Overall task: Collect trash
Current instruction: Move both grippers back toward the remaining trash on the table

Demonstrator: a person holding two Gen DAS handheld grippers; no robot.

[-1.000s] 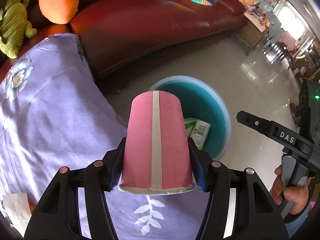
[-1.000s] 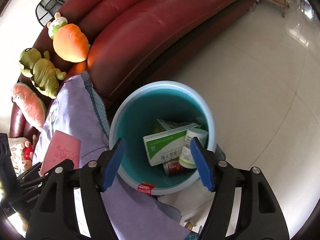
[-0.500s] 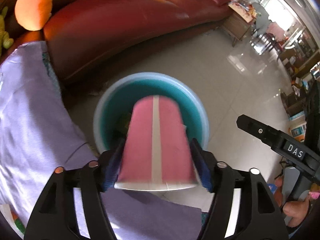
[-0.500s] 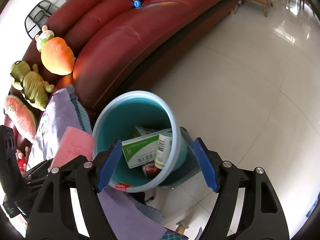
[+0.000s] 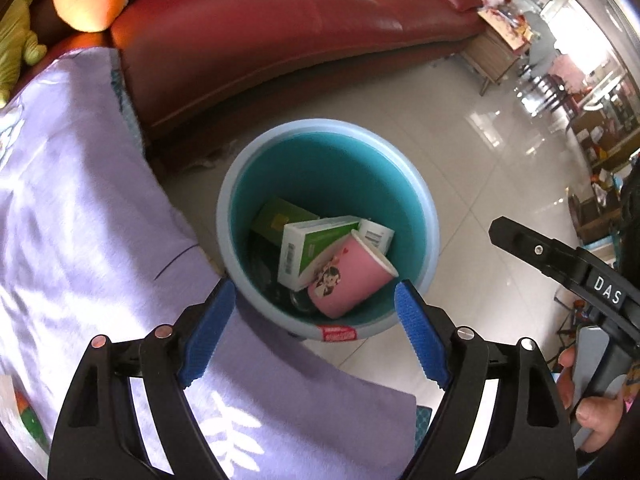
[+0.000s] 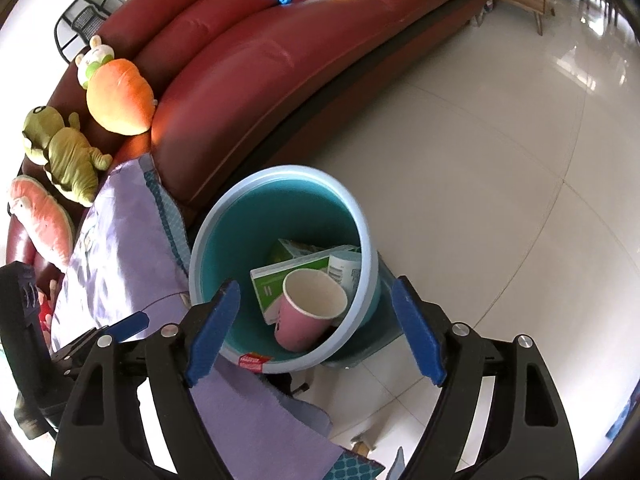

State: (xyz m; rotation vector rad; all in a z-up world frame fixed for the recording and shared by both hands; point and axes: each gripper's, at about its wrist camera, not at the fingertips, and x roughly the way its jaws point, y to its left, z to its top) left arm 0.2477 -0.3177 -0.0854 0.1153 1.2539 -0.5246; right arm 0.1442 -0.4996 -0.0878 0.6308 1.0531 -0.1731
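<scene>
Pink paper cup (image 5: 347, 276) now lies tilted in the teal trash bin (image 5: 424, 200), leaning on a green-and-white box (image 5: 316, 244); a second ago we held it in the left gripper (image 5: 310, 330). Its jaws have just been opening and stand apart, nothing between them: drop done. Right gripper (image 6: 316, 328) jaws have also been widening, empty, above the bin. Next trash item is needed. We read "DAS" on the other gripper's body (image 5: 608, 290); red rim sticker (image 5: 340, 334) is unreadable.

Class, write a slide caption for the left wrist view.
Open left gripper above the teal bin, pink cup lying inside.
</scene>
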